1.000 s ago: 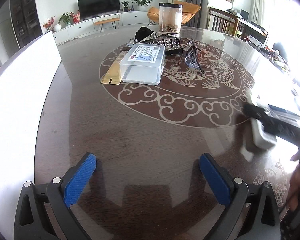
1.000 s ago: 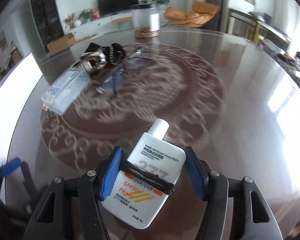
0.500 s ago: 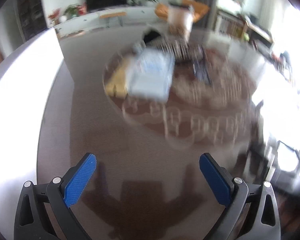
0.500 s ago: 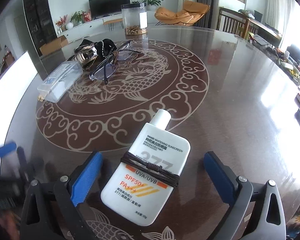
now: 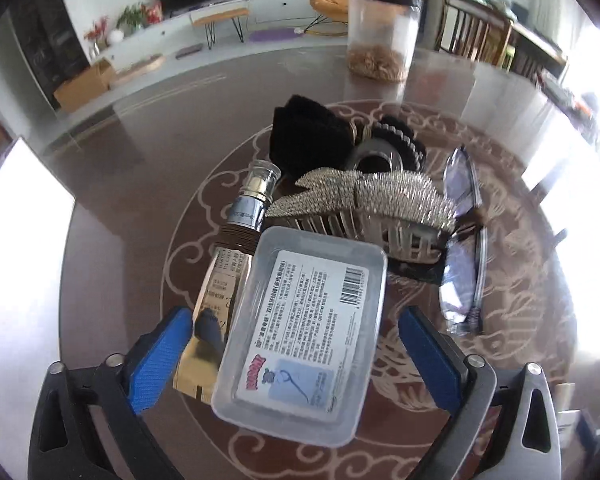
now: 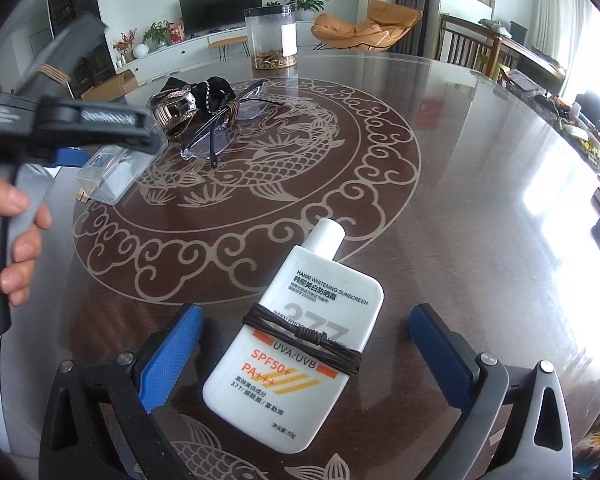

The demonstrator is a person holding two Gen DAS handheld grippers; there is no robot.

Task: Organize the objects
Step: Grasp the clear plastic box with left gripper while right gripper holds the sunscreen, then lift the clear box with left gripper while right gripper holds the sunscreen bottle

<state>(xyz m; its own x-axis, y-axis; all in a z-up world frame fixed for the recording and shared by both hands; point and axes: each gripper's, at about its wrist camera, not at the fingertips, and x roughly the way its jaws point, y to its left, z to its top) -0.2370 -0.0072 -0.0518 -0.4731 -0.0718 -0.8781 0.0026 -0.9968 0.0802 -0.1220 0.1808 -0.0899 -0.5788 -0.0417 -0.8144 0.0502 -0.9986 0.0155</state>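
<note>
My left gripper is open, its blue pads on either side of a clear plastic floss box that lies on the table; I cannot tell whether the pads touch it. A gold tube lies beside the box on its left. My right gripper is open around a white sunscreen bottle with a brown cord around it, lying flat on the table. The left gripper also shows in the right wrist view, over the floss box.
A rhinestone hair claw, a black pouch, clear glasses and a beaded band lie behind the box. A clear jar stands at the far edge. The round glass-topped table shows to the right.
My left gripper has moved forward across the table to the floss box. My right gripper has opened and let go of the sunscreen bottle, which now lies on the table.
</note>
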